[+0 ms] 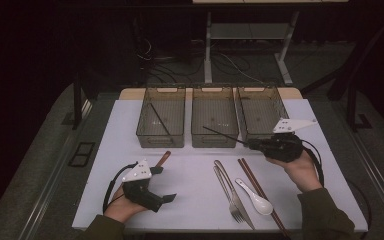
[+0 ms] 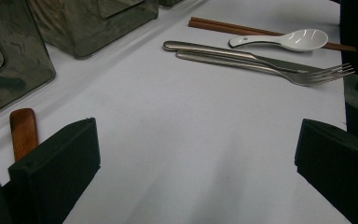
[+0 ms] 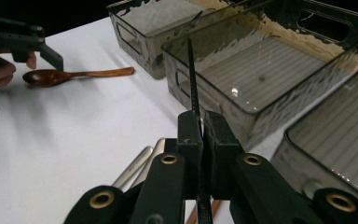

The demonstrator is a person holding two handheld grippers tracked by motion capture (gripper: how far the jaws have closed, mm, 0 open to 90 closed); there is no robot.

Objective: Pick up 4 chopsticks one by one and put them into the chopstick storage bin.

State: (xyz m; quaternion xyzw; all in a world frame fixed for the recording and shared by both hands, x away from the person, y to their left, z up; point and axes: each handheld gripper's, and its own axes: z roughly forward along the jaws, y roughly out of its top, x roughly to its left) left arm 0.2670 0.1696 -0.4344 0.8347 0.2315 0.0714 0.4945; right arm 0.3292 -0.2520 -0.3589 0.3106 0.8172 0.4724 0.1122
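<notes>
My right gripper [image 1: 254, 145] is shut on a thin black chopstick [image 1: 225, 135], which points left across the front wall of the middle clear bin [image 1: 214, 140]. In the right gripper view the jaws [image 3: 200, 123] pinch the chopstick [image 3: 192, 74] upright, just before that bin [image 3: 242, 116]. The left bin [image 1: 160, 140] holds another black chopstick [image 1: 160, 120]. My left gripper [image 1: 164, 184] rests open at the near left of the table with nothing between its jaws [image 2: 196, 154]. A wooden spoon [image 1: 163, 158] lies just beyond it, its handle [image 2: 23, 130] beside the left jaw.
A third clear bin [image 1: 265, 91] stands at the back right. On the white table lie a fork [image 1: 236, 216], a knife [image 1: 224, 175], a white spoon [image 1: 256, 198] and a pair of brown chopsticks [image 1: 260, 192], near the right forearm.
</notes>
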